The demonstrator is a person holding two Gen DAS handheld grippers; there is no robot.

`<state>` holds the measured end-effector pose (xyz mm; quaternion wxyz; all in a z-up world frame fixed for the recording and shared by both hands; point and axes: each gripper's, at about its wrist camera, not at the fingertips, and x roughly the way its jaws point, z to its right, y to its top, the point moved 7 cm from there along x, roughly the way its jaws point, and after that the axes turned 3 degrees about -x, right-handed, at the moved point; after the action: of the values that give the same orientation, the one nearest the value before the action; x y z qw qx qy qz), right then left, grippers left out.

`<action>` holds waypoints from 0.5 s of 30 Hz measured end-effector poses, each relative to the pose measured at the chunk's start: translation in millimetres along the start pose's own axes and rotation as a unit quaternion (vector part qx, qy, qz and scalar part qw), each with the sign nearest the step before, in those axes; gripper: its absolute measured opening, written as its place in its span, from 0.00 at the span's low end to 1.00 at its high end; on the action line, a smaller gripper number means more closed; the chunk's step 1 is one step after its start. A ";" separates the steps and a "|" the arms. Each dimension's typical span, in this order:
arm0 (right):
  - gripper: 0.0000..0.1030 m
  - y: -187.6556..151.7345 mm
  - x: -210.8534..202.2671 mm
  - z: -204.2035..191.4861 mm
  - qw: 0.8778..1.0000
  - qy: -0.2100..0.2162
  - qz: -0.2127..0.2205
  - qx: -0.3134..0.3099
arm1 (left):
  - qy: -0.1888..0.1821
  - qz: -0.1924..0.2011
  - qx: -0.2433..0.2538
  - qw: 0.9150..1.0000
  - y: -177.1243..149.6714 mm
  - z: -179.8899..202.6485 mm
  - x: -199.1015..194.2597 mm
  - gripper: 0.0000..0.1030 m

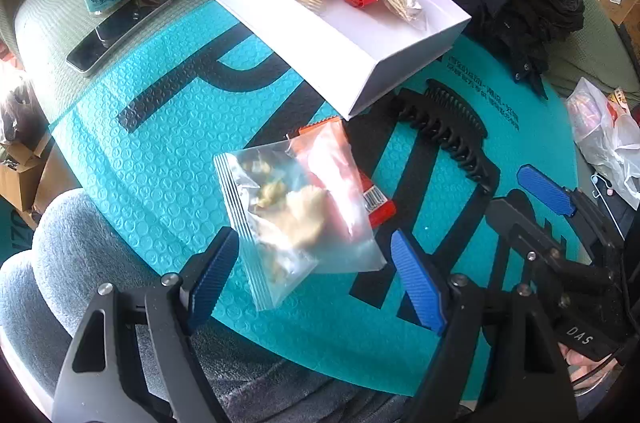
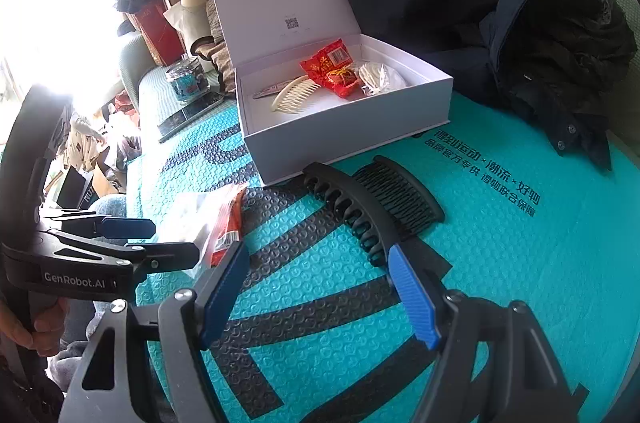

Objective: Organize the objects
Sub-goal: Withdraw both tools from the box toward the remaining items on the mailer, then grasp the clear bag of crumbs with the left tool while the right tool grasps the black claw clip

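My left gripper (image 1: 316, 275) hangs spread around the clear snack bag (image 1: 292, 219), seemingly not pinching it; my right gripper (image 2: 320, 287), also released, hovers beside the black hair claw (image 2: 352, 215) mid-mat, near the white box (image 2: 348, 139).

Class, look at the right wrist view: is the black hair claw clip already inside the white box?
No: the black hair claw clip lies on the teal mat, outside the white box.

Orange packet (image 1: 352, 179) half hidden under clear bag (image 1: 288, 219); black comb (image 2: 400, 195) partly behind hair clip (image 2: 352, 211).
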<state>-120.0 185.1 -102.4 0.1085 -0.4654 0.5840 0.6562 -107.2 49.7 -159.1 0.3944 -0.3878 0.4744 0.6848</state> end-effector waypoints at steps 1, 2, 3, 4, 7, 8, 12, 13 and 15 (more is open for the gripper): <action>0.71 0.5 1.8 1.4 1.000 -0.001 -0.001 0.001 | 0.007 -0.004 0.000 1.000 0.4 -1.5 4.3 0.75; 0.71 0.8 3.4 2.8 1.000 -0.002 -0.002 0.001 | 0.012 -0.007 0.001 1.000 0.7 -2.7 8.3 0.75; 0.71 1.4 4.8 4.2 1.000 -0.004 -0.003 0.001 | 0.016 -0.008 0.003 1.000 1.3 -3.3 10.7 0.75; 0.71 2.1 6.1 5.6 1.000 -0.005 -0.003 0.001 | 0.020 -0.006 0.006 1.000 2.8 -3.6 11.3 0.75; 0.71 4.5 11.6 8.8 1.000 -0.007 -0.006 0.001 | 0.035 -0.001 0.013 0.999 8.7 -5.8 11.8 0.75; 0.71 5.4 14.2 9.7 1.000 -0.009 -0.007 0.000 | 0.042 -0.002 0.014 0.999 10.6 -7.8 12.5 0.75; 0.71 9.4 24.0 13.7 1.000 -0.017 -0.012 -0.007 | 0.052 -0.002 0.008 0.999 18.0 -17.4 16.7 0.75; 0.71 10.5 26.2 14.7 1.000 -0.019 -0.012 -0.009 | 0.053 -0.002 0.006 0.999 20.0 -19.7 17.1 0.75; 0.71 12.8 31.0 16.1 1.000 -0.020 -0.012 -0.013 | 0.052 -0.001 0.004 0.999 23.9 -23.3 17.7 0.75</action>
<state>-153.4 182.9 -118.6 0.1218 -0.4603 0.5672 0.6720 -132.1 24.7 -172.8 0.3710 -0.4219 0.4965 0.6617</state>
